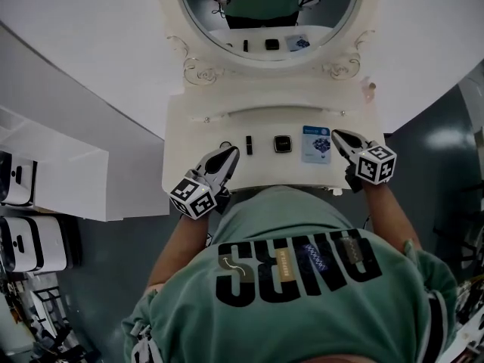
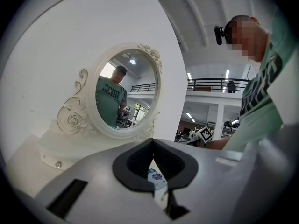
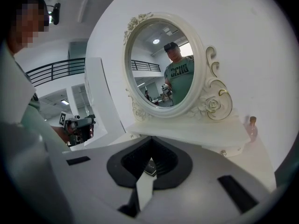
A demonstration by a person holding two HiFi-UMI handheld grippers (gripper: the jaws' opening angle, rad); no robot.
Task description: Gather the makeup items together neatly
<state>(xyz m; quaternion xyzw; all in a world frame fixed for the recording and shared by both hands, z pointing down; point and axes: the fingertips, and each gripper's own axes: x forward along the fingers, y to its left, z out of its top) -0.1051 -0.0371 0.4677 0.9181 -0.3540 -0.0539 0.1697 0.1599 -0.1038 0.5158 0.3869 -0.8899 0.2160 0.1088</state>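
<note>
Lying flat, slim black stick [image 1: 248, 144] points toward mirror [image 1: 272, 21].

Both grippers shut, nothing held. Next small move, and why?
Probably open the right gripper and ease it onto the blue-and-white packet. Its jaws are together and empty, and its tip sits just right of that packet. The packet, the black square compact and the slim black stick lie spaced apart in a row on the vanity top.
</note>
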